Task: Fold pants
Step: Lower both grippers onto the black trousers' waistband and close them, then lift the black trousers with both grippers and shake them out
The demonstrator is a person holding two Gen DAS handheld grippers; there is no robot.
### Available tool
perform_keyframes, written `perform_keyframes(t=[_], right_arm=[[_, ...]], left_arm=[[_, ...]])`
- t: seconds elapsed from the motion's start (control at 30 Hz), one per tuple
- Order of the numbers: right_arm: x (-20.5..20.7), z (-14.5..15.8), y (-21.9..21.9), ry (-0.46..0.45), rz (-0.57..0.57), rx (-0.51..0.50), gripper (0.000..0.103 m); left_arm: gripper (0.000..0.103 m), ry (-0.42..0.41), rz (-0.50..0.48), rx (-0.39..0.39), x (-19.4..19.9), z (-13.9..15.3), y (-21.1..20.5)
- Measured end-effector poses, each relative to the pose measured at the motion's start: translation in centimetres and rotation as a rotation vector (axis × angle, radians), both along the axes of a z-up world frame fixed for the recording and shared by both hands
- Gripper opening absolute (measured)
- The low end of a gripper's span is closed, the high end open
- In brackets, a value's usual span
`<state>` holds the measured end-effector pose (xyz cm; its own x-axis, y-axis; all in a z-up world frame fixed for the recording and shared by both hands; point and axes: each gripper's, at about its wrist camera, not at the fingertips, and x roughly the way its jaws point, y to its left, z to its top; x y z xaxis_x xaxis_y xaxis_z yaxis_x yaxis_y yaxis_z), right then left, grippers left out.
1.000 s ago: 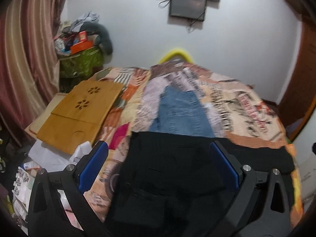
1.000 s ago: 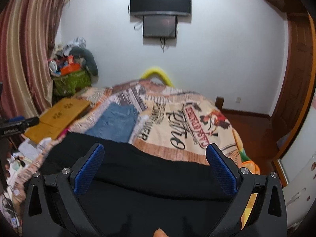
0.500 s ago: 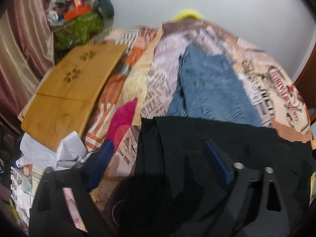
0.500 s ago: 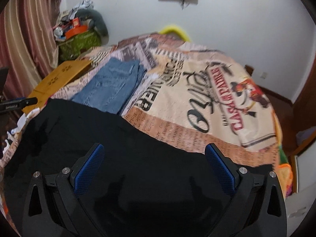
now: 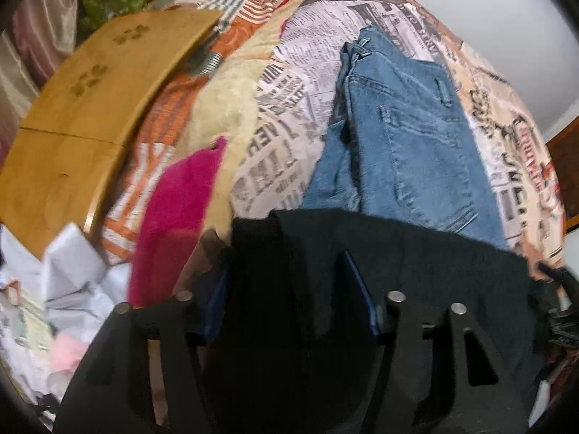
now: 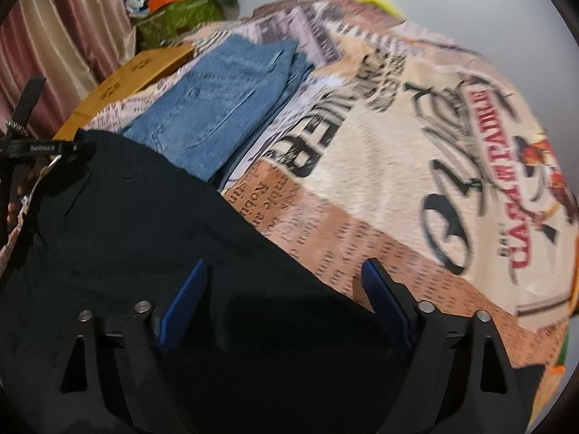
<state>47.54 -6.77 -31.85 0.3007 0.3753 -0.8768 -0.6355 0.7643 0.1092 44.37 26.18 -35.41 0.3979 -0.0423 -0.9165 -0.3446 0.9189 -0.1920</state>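
Left wrist view: I've dropped both tools from room-level onto the black fabric pants [image 5: 398, 253] at the bed's near edge. Left tool [image 5: 289, 289] closing around cloth, right tool [image 6: 286, 307] narrowing, not clamped. Grasp imminent.

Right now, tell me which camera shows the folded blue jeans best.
The left wrist view: the blue jeans sit large and central, with pocket and seams sharp. The right wrist view shows them smaller, off to the upper left and blurred, their near end meeting the black pants.
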Motion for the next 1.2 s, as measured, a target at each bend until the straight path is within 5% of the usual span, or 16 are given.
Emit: perform_keyframes(t=[0.23, 0.33, 0.53, 0.8, 1.2], right_arm=[[0.3, -1.4, 0.2, 0.04, -0.02, 0.062, 0.075], [-0.1, -1.2, 0.2, 0.04, -0.005, 0.073, 0.058], [-0.5, -1.0, 1.0, 0.047, 0.014, 0.064, 0.01], [-1.8, 0.8, 1.3, -0.057, 0.005, 0.03, 0.005], [-5.4, 9.8, -1.0, -0.232, -0.038, 0.124, 0.005]], left_arm=[[0.029, 0.0, -0.008, -0.026, 0.3, -0.2, 0.0], [0.016, -0.012, -0.032, 0.007, 0.1, 0.5, -0.6], [0.012, -0.052, -0.078, 0.141, -0.9, 2.8, -2.6], [0.011, -0.144, -0.126, 0.219, -2.3, 8.0, -3.9], [0.011, -0.262, -0.139, 0.246, -6.5, 13.8, -5.4]])
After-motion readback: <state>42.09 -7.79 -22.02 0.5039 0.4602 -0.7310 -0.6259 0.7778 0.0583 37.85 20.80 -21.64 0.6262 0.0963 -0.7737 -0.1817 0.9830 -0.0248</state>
